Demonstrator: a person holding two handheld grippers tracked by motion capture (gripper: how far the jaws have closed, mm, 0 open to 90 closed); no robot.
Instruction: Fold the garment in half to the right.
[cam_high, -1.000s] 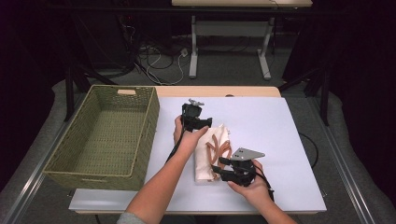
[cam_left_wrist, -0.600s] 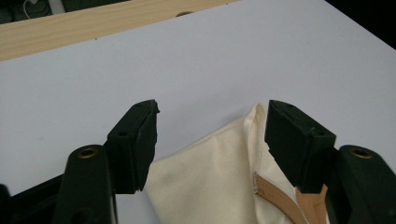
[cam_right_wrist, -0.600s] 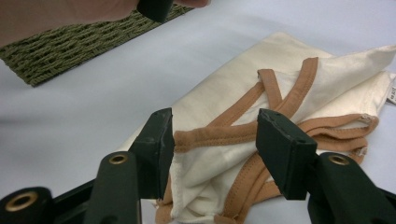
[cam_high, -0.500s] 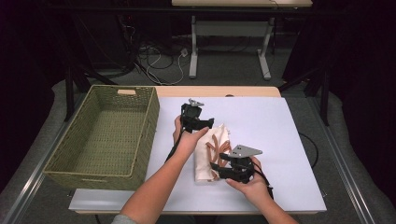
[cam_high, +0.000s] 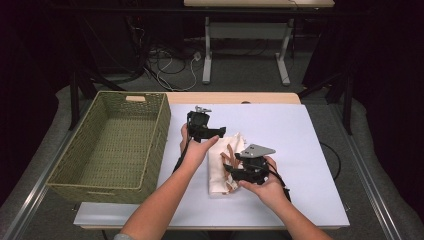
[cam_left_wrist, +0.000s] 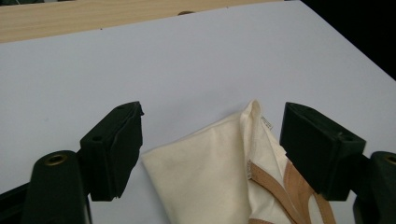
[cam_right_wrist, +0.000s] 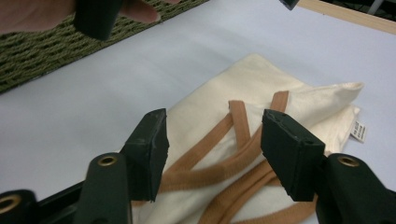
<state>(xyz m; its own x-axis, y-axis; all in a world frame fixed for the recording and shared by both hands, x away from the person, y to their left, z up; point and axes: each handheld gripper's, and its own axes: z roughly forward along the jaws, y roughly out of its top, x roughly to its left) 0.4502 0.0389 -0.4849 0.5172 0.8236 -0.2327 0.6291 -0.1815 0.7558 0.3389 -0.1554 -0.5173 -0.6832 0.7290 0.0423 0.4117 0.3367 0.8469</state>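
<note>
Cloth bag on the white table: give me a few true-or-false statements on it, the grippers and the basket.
1. The bag lies inside the basket. False: it lies on the table, right of the basket.
2. The bag has tan straps. True.
3. The left gripper clamps the bag's corner. False: its jaws have just been opening and stand apart on either side of the corner.
4. The right gripper is open over the straps. True.
5. The basket holds folded cloth. False: nothing shows in it.
</note>
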